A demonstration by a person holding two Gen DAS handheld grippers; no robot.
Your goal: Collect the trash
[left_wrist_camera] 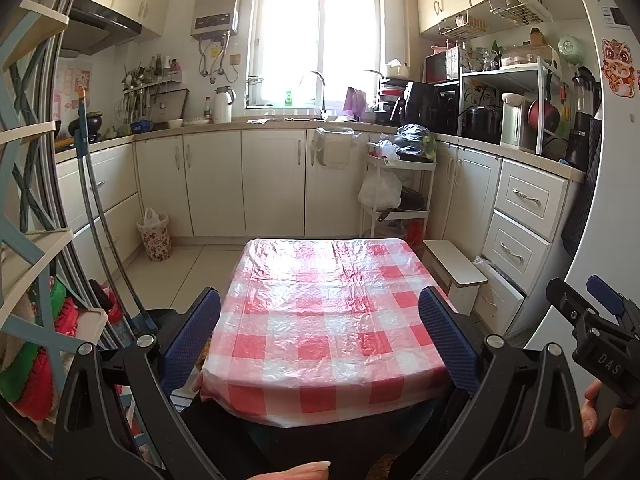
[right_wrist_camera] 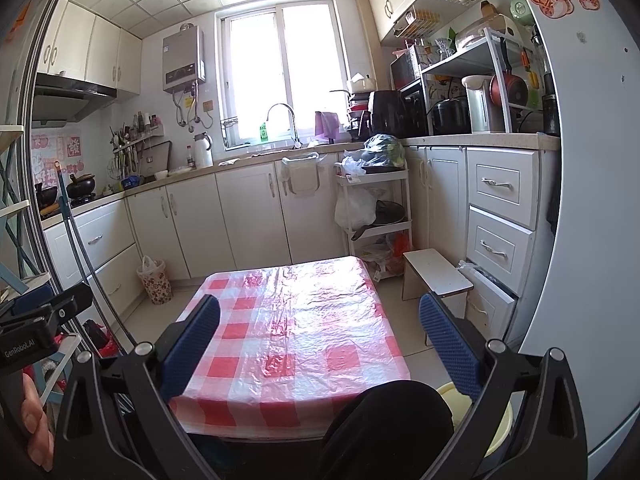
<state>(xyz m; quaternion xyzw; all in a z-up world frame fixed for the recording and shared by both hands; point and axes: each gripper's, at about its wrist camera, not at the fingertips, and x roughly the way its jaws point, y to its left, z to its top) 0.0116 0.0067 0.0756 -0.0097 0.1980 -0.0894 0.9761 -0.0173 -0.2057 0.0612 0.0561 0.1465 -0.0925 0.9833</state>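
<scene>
A low table under a red-and-white checked plastic cloth [left_wrist_camera: 320, 320] [right_wrist_camera: 288, 332] stands just ahead of both grippers. I see no loose item on the cloth. My left gripper [left_wrist_camera: 320, 294] hovers over the table's near edge, open and holding nothing. My right gripper [right_wrist_camera: 319, 300] is likewise open and holding nothing, over the table's near right part. A floral waste bin lined with a white bag [left_wrist_camera: 154, 236] [right_wrist_camera: 156, 280] sits on the floor at the left, by the cabinets. A white bin [left_wrist_camera: 334, 148] [right_wrist_camera: 302, 176] hangs on a cabinet door under the sink.
A white stool [left_wrist_camera: 456, 268] [right_wrist_camera: 438, 274] and a rolling cart with bags [left_wrist_camera: 400, 184] [right_wrist_camera: 374, 208] stand right of the table. A yellow basin [right_wrist_camera: 496, 420] sits near the fridge [right_wrist_camera: 580, 240]. A shelf [left_wrist_camera: 32, 240] and mop handle [left_wrist_camera: 86, 184] crowd the left.
</scene>
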